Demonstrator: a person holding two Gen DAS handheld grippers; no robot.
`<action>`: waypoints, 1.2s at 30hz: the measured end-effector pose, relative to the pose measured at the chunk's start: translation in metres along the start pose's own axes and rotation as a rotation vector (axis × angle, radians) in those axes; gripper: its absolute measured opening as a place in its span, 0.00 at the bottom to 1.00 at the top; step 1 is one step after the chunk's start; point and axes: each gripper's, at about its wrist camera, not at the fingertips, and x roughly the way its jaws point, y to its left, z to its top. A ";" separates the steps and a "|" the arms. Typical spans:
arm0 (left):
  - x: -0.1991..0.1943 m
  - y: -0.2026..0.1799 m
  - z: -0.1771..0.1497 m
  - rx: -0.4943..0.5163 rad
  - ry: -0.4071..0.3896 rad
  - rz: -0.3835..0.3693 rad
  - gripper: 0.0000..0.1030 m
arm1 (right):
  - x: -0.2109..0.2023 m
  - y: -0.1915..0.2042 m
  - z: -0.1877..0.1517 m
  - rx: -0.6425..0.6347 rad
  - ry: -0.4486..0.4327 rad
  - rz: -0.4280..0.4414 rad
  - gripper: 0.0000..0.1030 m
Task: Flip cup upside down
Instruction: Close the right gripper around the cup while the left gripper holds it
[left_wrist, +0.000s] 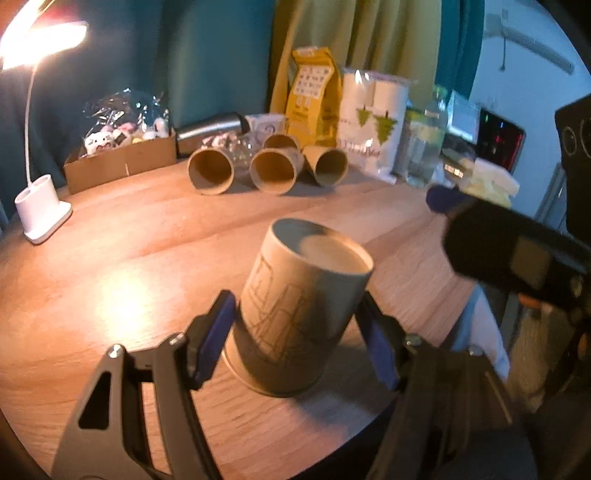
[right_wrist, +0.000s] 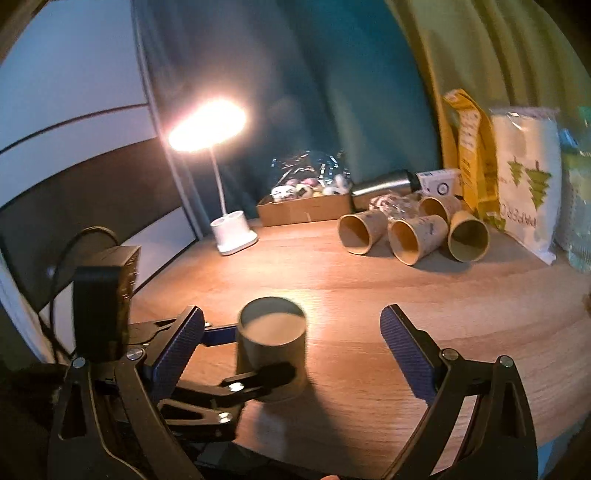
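Note:
A brown paper cup (left_wrist: 295, 321) with a line drawing stands mouth down on the wooden table (left_wrist: 129, 266), its closed base up. My left gripper (left_wrist: 295, 343) sits around it, a blue finger on each side, touching or nearly touching the cup walls. In the right wrist view the same cup (right_wrist: 273, 343) stands between the left gripper's fingers (right_wrist: 218, 336), which reach in from the left. My right gripper (right_wrist: 291, 354) is open and empty, its blue pads wide apart, just in front of the cup. The right gripper also shows at the right edge of the left wrist view (left_wrist: 443, 199).
Several paper cups (left_wrist: 273, 170) lie on their sides at the back of the table, with a glass among them. Behind stand a yellow bag (left_wrist: 314, 96), a white bag (left_wrist: 373, 122), a metal flask (left_wrist: 210, 129) and a cardboard box (left_wrist: 122, 162). A lit white desk lamp (left_wrist: 40, 210) stands at the left.

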 end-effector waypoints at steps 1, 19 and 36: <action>0.000 0.001 -0.001 -0.005 -0.011 -0.008 0.66 | 0.001 0.002 0.000 -0.005 0.004 0.001 0.95; 0.003 -0.002 -0.010 0.016 -0.132 -0.214 0.66 | 0.028 0.022 -0.005 -0.125 0.046 0.042 0.95; -0.002 -0.006 -0.013 0.057 -0.175 -0.265 0.66 | 0.040 0.010 -0.012 -0.088 0.086 0.065 0.84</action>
